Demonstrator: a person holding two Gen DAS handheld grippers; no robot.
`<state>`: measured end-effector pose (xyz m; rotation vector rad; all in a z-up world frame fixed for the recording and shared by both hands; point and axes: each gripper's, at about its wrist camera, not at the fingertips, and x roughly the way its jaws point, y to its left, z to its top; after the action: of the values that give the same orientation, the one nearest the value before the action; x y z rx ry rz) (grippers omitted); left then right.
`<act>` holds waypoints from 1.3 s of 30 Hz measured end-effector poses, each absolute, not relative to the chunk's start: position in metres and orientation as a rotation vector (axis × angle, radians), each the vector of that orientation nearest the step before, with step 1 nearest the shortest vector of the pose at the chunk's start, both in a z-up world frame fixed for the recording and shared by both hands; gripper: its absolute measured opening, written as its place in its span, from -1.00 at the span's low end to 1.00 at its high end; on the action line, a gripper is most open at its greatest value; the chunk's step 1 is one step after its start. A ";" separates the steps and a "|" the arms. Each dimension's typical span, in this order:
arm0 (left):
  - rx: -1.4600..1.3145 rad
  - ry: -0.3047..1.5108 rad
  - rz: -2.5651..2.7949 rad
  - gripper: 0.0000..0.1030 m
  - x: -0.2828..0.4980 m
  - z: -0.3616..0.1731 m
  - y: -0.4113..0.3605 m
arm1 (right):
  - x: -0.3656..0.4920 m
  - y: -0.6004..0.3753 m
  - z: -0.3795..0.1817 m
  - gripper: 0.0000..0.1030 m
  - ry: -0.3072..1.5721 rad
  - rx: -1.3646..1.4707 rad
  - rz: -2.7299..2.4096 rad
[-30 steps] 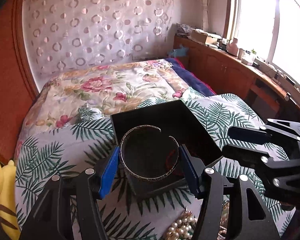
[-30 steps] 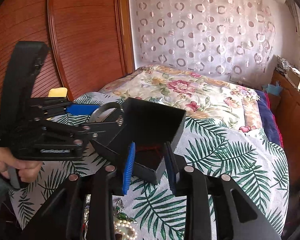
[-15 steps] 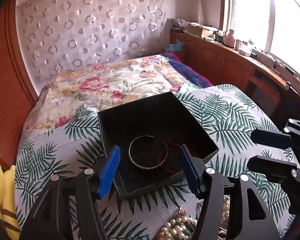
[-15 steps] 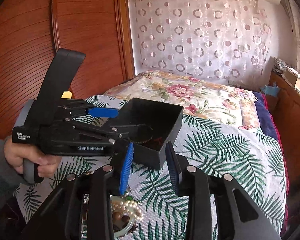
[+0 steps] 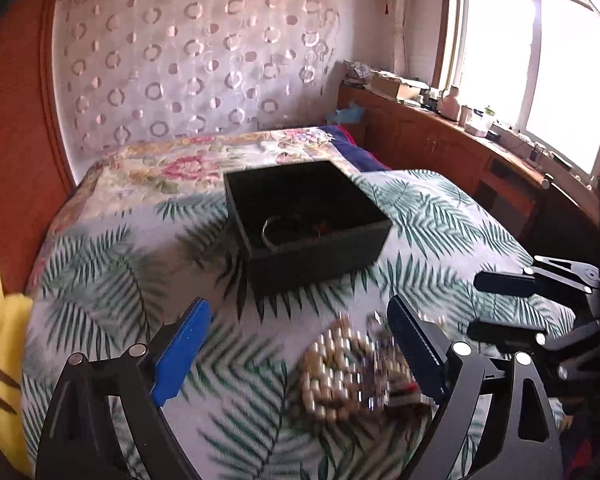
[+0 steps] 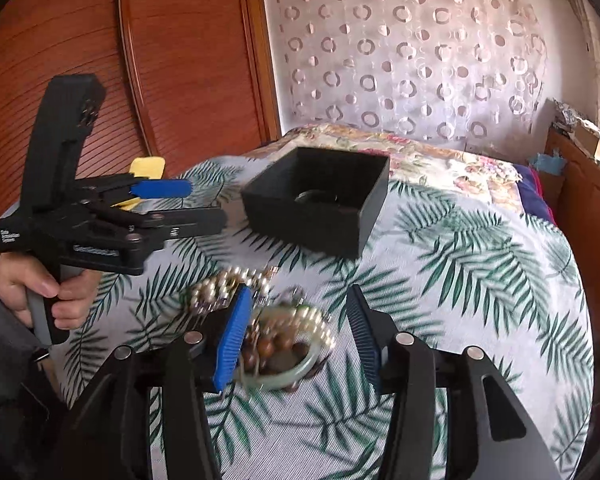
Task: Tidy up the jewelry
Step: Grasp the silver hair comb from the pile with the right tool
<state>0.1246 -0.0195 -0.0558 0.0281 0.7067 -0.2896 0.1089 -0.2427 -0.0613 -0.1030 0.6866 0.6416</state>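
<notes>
Ahead of both grippers, the square black box (image 5: 306, 220) holds a metal bangle (image 5: 274, 230). Left gripper (image 5: 296, 344) and right gripper (image 6: 298, 330) are apart, empty, above pearl beads (image 6: 220, 284).

Bed (image 5: 440, 216) wearing a palm-leaf cover.
A black open box (image 5: 312, 224) and tangled pearl-and-bead jewellery (image 6: 276, 332) are lying on it, apart.

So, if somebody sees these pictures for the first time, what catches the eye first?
Probably the black box in the middle of the palm-leaf bedspread, with a silver bangle lying inside it. Next comes the heap of pearls and beads on the bedspread nearer the cameras, between the open right tongs. The left tongs are open too.
</notes>
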 end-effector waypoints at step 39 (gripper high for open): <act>-0.018 0.717 -0.237 0.68 0.068 -0.075 0.017 | 0.099 -0.185 -0.071 -0.32 0.713 -0.408 0.658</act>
<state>0.0680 0.0166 -0.0746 -0.0181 0.7170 -0.2374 0.0989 -0.1845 -0.0710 -0.4080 0.7133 0.6583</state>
